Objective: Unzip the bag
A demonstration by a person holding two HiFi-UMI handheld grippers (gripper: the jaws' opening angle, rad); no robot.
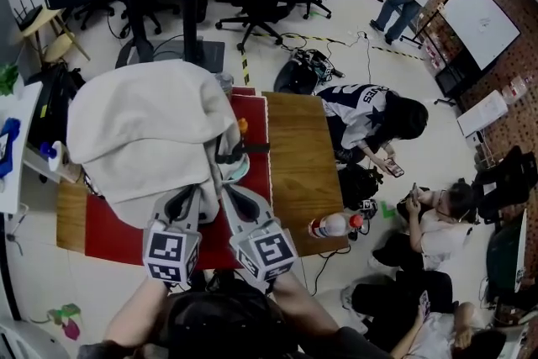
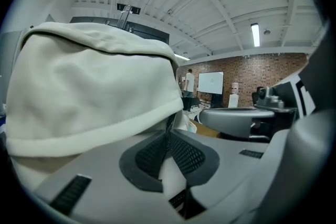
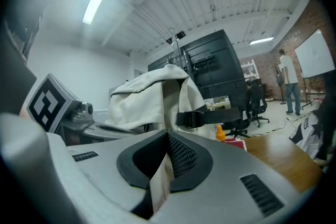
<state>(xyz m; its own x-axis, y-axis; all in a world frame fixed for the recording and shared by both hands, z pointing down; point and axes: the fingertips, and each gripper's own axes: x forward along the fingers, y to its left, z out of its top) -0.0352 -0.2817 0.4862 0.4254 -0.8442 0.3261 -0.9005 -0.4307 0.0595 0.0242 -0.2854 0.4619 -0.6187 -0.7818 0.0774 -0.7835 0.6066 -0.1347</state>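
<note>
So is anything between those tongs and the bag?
Nothing visible does. The left tongs are shut on the edge of the bag; the right tongs, shut and empty, face it with nothing between.

Your head camera looks steeply down on the table. Each gripper view sits close behind its jaws, facing roughly level. All three share the white bag.

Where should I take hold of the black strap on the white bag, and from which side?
Grip the black strap on its flat webbing just beyond the buckle, coming from the right side of the bag: there it stands out level, clear of the cloth, and looks thin enough for the jaws.
</note>
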